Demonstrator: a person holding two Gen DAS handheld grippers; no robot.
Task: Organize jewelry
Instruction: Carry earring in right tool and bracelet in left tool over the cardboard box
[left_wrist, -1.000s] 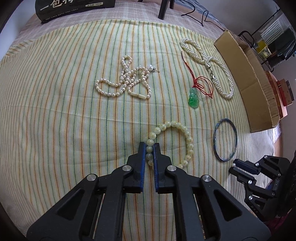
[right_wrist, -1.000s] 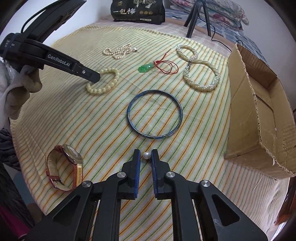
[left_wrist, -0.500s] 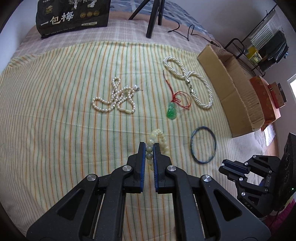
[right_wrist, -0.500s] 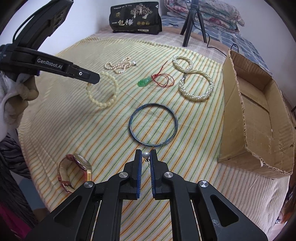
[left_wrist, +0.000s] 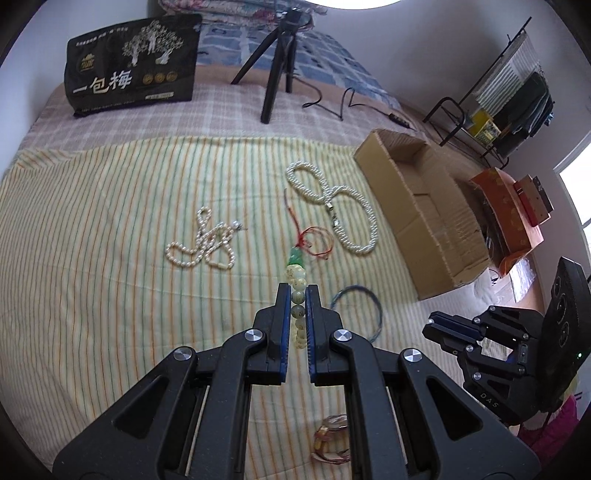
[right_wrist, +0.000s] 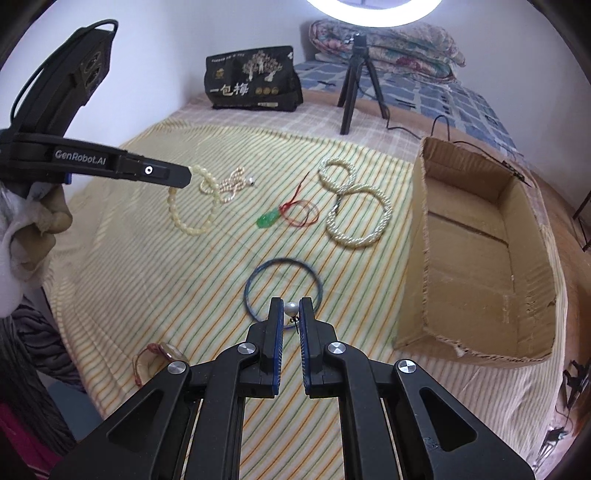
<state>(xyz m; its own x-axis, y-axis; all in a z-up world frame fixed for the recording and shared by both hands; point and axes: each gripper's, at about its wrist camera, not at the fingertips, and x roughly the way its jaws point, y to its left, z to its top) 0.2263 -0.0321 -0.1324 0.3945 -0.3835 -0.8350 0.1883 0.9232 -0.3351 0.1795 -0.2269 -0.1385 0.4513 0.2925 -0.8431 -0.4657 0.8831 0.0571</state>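
Note:
My left gripper is shut on a cream bead bracelet and holds it hanging well above the striped cloth; the bracelet also shows in the right wrist view below the left gripper. My right gripper is shut on a pearl earring, lifted above a blue bangle. On the cloth lie a thin pearl necklace, a green jade pendant on red cord, a thick pearl necklace and a watch.
An open, empty cardboard box stands at the cloth's right edge. A black tea bag and a small tripod stand at the far end of the bed. Shelves and an orange box lie beyond the box.
Both grippers have risen and pulled back from the cloth. The bead bracelet has been lifted off the cloth and now hangs from the left gripper. The right gripper still holds the earring.

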